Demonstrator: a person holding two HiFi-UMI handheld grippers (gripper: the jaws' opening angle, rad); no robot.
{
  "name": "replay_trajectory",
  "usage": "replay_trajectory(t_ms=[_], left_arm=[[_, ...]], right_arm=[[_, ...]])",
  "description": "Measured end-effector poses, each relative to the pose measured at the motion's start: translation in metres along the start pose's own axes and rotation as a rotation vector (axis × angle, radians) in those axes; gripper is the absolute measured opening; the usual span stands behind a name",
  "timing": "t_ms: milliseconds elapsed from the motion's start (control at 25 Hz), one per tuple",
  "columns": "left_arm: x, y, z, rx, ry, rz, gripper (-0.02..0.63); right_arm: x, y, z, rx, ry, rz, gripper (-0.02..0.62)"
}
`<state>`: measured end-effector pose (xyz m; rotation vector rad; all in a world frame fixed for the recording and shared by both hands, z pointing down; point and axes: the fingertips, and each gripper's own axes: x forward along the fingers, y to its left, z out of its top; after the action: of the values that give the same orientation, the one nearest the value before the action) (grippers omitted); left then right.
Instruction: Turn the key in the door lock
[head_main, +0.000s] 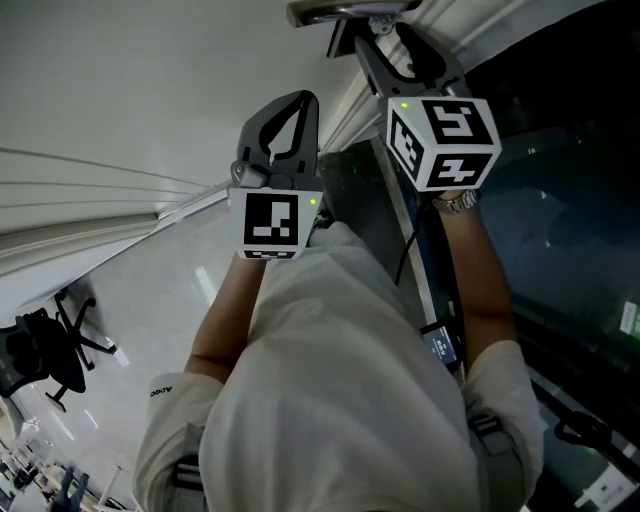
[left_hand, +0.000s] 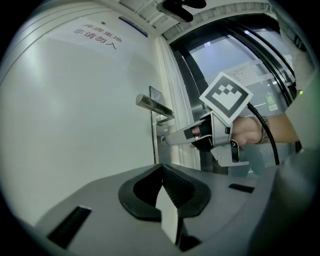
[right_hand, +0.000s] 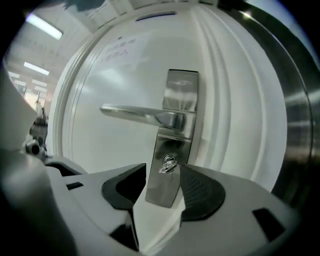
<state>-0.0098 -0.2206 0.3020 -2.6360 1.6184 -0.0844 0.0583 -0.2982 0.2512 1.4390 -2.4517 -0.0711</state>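
Between the parted jaws of the right gripper (right_hand: 161, 175) sat the small silver key (right_hand: 168, 164), lodged low in the tall brushed-steel lock plate (right_hand: 179, 107), neither pad pressing it. Above it on that plate, the steel lever handle (right_hand: 132, 114) ran leftward. Well back from the plate, the left gripper (left_hand: 161, 170) hung clenched on nothing. Likely a grasp was pending: the pads needed to close squarely on the key's head, then roll.

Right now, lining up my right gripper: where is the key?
Right gripper view: the key sits in the steel plate below the lever handle, between the jaw tips of the open right gripper.
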Motion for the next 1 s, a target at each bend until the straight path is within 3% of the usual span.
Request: replay_trajectory(t_ms=[280, 440, 680, 760, 880, 1000], left_arm=[[-0.004, -0.001, 0.000, 0.003, -0.006, -0.007, 0.011], [-0.007, 0.001, -0.001, 0.001, -0.006, -0.004, 0.011], [-0.011, 0.005, -0.005, -0.004, 0.000, 0.007, 0.011], [-0.012, 0.005, -0.006, -0.006, 0.003, 0.009, 0.011], [-0.014, 0.005, -0.005, -0.007, 0.003, 0.015, 0.011], [-0.014, 0.007, -0.003, -0.007, 0.000, 0.022, 0.011]], right_arm=[[0.006, 0.003, -0.006, -0.706, 0.093, -0.189, 0.186], [0.014, -0.001, -0.006, -0.962, 0.113, -0.268, 0.186], [0.019, 0.005, -0.004, -1.151, 0.080, -0.319, 0.177], [0.019, 0.005, -0.005, -1.191, 0.069, -0.340, 0.108], [0.018, 0.003, -0.007, -1.197, 0.068, -0.354, 0.095], [0.018, 0.003, -0.005, -1.140, 0.062, -0.356, 0.092]])
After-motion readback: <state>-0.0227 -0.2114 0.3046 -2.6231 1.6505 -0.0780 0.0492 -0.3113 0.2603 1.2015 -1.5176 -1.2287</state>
